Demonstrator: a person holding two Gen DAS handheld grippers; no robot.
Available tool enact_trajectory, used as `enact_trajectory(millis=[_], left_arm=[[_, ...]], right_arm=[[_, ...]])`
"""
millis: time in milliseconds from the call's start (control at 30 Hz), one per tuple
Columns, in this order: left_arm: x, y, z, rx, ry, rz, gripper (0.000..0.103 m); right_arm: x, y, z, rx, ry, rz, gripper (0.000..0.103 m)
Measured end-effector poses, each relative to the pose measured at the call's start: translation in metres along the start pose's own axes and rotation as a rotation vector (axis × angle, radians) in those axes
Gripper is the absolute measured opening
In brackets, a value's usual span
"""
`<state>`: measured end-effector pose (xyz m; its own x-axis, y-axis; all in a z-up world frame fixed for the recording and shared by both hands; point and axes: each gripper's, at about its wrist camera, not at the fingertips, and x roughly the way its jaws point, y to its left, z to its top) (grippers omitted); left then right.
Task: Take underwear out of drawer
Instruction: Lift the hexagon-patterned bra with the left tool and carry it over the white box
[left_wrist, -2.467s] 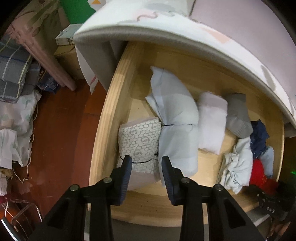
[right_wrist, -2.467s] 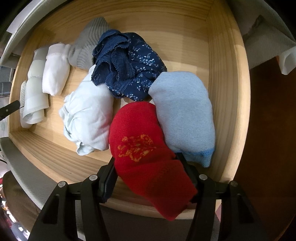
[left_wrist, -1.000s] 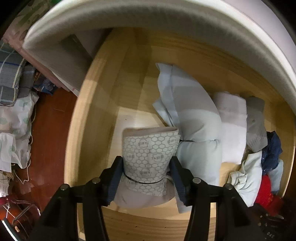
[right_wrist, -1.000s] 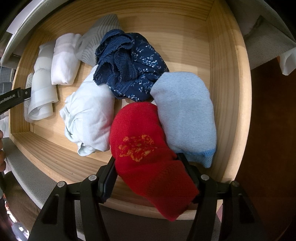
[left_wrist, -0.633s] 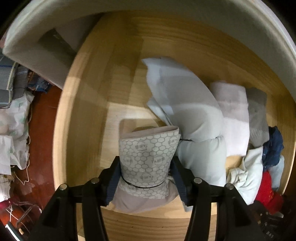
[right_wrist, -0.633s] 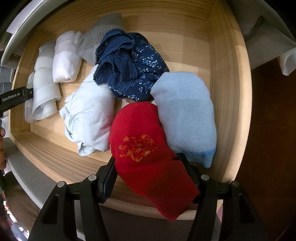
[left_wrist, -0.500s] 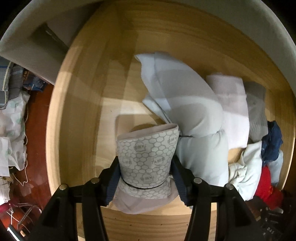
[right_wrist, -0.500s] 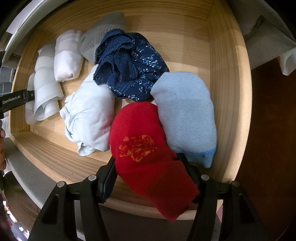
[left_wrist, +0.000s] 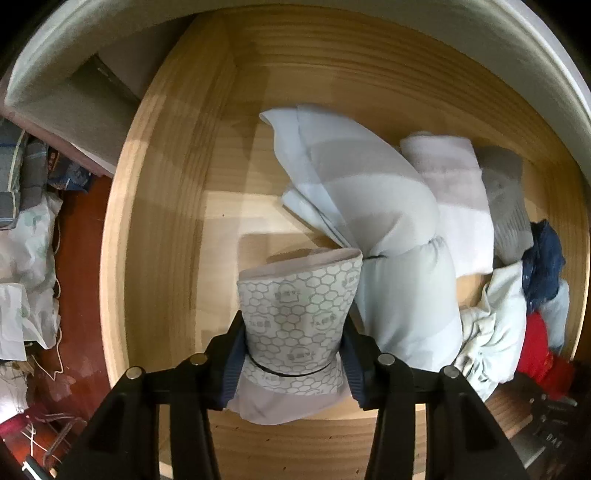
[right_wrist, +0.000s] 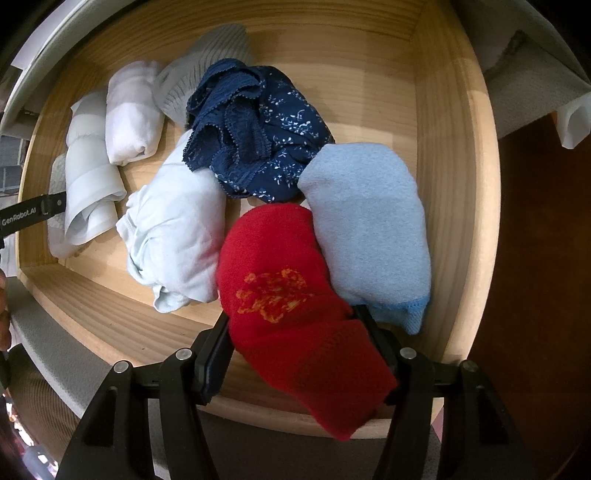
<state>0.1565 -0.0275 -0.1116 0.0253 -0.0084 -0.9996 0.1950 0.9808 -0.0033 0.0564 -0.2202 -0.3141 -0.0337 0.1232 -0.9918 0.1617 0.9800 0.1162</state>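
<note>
Both grippers pointing straight down over wooden drawer (left_wrist: 155, 206). Left gripper (left_wrist: 293, 363) jaws closing, pinching honeycomb-print underwear (left_wrist: 295, 317) between pads at drawer's front left. Right gripper (right_wrist: 299, 350) clamping red underwear (right_wrist: 291, 314), held at drawer's front right corner.

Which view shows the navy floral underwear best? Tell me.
The right wrist view: the navy floral underwear lies unobstructed, lace trim and print clear. The left wrist view shows only a dark sliver at the drawer's far right.
</note>
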Motion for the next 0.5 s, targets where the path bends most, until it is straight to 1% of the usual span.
enact_trajectory(millis=[33,167,233,267,367,400,467,500], left_arm=[[-0.003,0.001,-0.001,-0.002,-0.004,-0.002,0.047],[-0.015,0.004,-0.003,-0.006,-0.021,-0.013,0.047],[-0.022,0.006,-0.004,-0.005,-0.034,-0.011,0.047],[-0.027,0.007,-0.005,-0.006,-0.040,-0.013,0.047],[-0.042,0.012,-0.007,-0.010,-0.063,-0.028,0.047],[-0.049,0.013,-0.009,-0.008,-0.073,-0.032,0.047],[-0.058,0.013,-0.014,-0.002,-0.089,-0.034,0.047],[-0.065,0.015,-0.016,0.003,-0.102,-0.034,0.047]], right_arm=[[-0.011,-0.003,-0.002,0.001,-0.001,0.001,0.058],[-0.017,-0.004,-0.001,0.002,-0.001,0.001,0.057],[-0.013,-0.004,0.002,0.003,-0.002,0.002,0.057],[-0.029,-0.007,-0.001,0.005,-0.002,0.002,0.056],[-0.023,-0.007,0.003,0.013,-0.008,0.008,0.055],[-0.036,-0.009,0.001,0.015,-0.008,0.009,0.055],[-0.035,-0.010,0.003,0.017,-0.009,0.008,0.055],[-0.045,-0.013,0.001,0.016,-0.010,0.007,0.054]])
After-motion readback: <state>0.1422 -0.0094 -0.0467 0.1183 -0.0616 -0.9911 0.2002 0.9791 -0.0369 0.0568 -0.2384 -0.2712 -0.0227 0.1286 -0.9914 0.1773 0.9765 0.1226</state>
